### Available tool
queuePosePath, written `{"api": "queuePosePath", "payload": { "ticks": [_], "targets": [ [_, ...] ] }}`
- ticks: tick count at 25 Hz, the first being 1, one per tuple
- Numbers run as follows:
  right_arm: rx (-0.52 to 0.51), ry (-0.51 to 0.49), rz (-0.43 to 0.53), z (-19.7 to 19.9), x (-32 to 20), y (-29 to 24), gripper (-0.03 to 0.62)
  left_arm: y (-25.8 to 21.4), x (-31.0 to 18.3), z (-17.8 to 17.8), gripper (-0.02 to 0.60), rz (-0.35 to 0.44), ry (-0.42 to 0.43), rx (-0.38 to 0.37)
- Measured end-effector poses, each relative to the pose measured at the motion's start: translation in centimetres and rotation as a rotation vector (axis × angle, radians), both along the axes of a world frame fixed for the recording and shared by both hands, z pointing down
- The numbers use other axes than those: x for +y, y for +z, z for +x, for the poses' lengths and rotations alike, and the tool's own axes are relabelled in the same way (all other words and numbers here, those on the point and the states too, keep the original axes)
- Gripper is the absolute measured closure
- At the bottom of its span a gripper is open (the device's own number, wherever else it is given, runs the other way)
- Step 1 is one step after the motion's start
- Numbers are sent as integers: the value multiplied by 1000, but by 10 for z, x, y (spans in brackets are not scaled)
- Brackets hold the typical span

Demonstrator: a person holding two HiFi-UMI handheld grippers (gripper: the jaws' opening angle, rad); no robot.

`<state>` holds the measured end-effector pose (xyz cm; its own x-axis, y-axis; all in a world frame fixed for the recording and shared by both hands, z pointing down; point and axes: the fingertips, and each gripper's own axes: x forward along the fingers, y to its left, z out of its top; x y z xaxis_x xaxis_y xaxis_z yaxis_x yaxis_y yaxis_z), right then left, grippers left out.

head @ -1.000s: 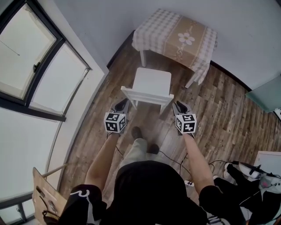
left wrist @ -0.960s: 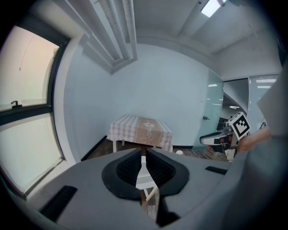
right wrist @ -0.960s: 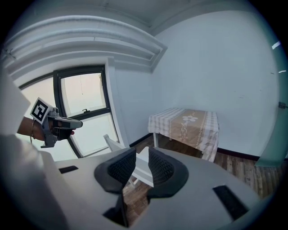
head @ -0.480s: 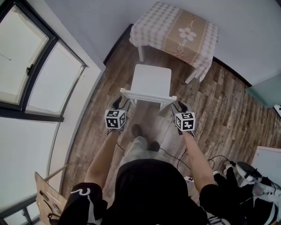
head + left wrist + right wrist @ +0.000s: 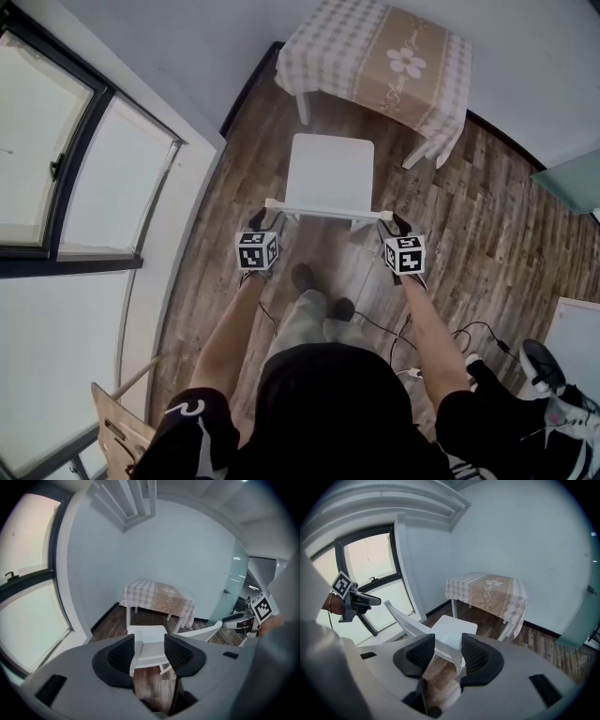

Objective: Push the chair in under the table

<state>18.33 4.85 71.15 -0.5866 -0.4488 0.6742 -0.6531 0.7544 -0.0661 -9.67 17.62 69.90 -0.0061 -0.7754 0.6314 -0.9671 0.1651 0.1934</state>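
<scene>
The chair [image 5: 328,173] is plain white, with a flat, squarish seat and a narrow top rail across its back. It stands on the wood floor [image 5: 469,234] just near of the table [image 5: 304,107]. Its seat faces the table and its back faces the person. The seat's far edge lies close to the table's near-left leg but is not under the checked cloth [image 5: 380,56]. A window [image 5: 84,187] runs down the left side.

The left gripper [image 5: 265,221] sits at the left end of the rail. In the left gripper view the left gripper [image 5: 149,654] has its jaws spread. The chair's [image 5: 147,637] left back corner shows in the gap, and neither pad presses on it.

The right gripper [image 5: 394,225] sits at the right end of the rail. In the right gripper view the right gripper [image 5: 448,652] also has its jaws spread. The chair's [image 5: 450,632] right back post shows in the gap, likewise unpressed.

Compared with one second ago:
- The jaws of both grippers have just been opening.
- Both sets of tips now lie closer to the rail ends; earlier they hung a little nearer the person.
- The rail now runs more squarely left to right in the head view, where before it slanted slightly.
- The gap between seat and table looks about the same.
</scene>
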Motion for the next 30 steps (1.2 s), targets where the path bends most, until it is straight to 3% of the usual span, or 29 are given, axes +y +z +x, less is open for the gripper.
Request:
{"api": "queuePosePath", "payload": {
  "ticks": [12, 30],
  "targets": [
    [35, 88, -34, -5, -13, 22, 408, 36, -14, -24, 418, -81, 22, 20],
    [-1, 145, -46, -11, -13, 21, 416, 39, -20, -33, 433, -64, 108, 38]
  ]
}}
